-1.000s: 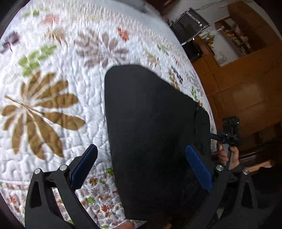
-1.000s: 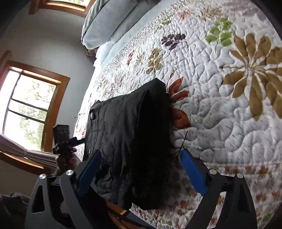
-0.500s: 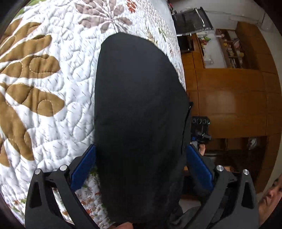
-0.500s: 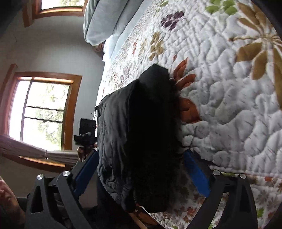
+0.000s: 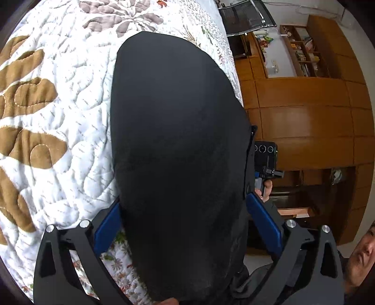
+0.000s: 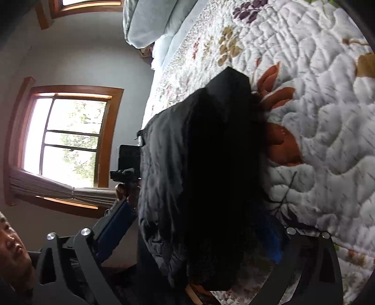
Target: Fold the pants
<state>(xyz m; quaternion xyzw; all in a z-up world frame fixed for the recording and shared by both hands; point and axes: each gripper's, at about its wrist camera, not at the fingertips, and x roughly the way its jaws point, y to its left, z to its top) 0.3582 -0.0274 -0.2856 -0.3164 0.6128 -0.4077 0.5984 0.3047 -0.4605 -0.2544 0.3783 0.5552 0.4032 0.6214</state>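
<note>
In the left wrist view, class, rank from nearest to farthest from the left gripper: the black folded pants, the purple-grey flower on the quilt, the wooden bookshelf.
1. Black folded pants: between the open fingers of the left gripper.
2. Purple-grey flower on the quilt: beyond the pants, upper left.
3. Wooden bookshelf: across the room, upper right.

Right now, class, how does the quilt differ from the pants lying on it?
The quilt is white with a stitched leaf pattern; the pants are plain black. The quilt spreads flat over the bed; the pants sit folded in a thick bundle near its edge. Both are fabric.
</note>
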